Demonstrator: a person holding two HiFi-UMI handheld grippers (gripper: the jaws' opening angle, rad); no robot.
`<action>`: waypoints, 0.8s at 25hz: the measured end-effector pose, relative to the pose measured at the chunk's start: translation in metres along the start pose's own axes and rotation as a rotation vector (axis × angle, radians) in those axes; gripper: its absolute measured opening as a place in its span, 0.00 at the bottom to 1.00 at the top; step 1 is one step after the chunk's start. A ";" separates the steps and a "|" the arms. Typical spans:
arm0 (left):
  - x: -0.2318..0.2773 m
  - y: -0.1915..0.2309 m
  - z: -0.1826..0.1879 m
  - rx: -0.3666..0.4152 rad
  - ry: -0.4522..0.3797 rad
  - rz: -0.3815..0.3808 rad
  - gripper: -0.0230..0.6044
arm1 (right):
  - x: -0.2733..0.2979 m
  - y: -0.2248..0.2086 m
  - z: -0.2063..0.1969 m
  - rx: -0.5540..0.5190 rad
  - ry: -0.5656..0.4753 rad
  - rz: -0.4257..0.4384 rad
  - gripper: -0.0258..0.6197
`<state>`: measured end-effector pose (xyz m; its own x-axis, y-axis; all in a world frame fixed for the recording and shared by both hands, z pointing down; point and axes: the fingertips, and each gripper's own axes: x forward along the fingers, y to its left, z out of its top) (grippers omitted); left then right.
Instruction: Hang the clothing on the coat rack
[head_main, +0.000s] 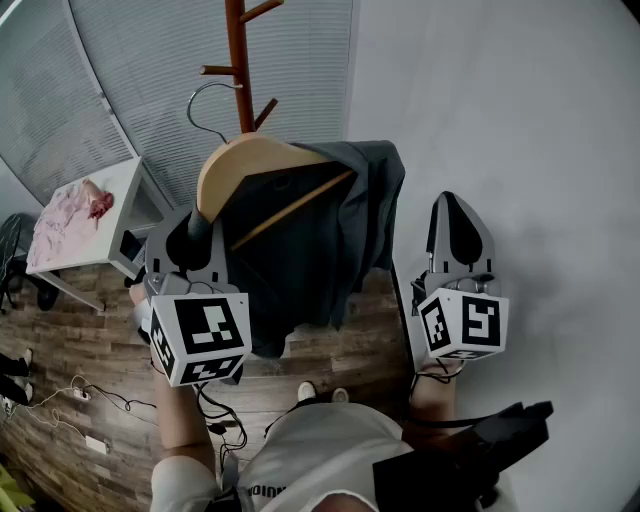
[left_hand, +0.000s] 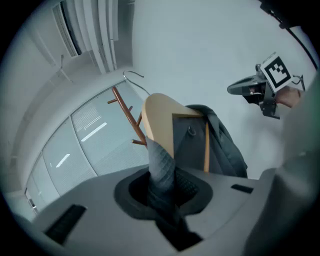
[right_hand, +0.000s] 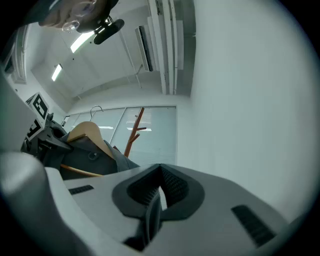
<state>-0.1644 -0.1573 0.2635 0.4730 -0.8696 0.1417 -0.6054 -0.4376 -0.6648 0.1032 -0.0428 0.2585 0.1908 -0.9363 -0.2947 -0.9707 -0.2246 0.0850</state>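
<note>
A dark grey garment (head_main: 320, 240) hangs on a wooden hanger (head_main: 250, 165) whose metal hook (head_main: 205, 105) is in the air just left of the brown coat rack (head_main: 240, 60), not on a peg. My left gripper (head_main: 195, 240) is shut on a fold of the garment at the hanger's left shoulder; in the left gripper view the grey cloth (left_hand: 161, 165) runs between the jaws below the hanger (left_hand: 160, 122), with the rack (left_hand: 127, 117) behind. My right gripper (head_main: 458, 235) is held to the right of the garment, shut and empty (right_hand: 159, 194).
A white table (head_main: 125, 185) carrying a pink cloth (head_main: 70, 210) stands at the left. Window blinds (head_main: 150, 70) are behind the rack and a plain white wall (head_main: 520, 120) fills the right. Cables (head_main: 70, 395) lie on the wooden floor.
</note>
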 end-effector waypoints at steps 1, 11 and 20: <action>0.000 0.000 0.000 0.001 0.000 0.000 0.14 | 0.000 0.000 -0.001 0.002 0.003 -0.004 0.07; -0.001 0.000 0.001 0.003 0.008 0.004 0.14 | 0.001 -0.002 0.001 -0.002 -0.006 0.000 0.07; 0.005 -0.001 -0.003 -0.004 -0.004 -0.014 0.14 | 0.004 -0.001 -0.009 -0.022 0.002 -0.053 0.07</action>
<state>-0.1631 -0.1623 0.2666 0.4839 -0.8625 0.1482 -0.6010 -0.4506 -0.6601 0.1063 -0.0489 0.2654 0.2423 -0.9235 -0.2974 -0.9559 -0.2797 0.0898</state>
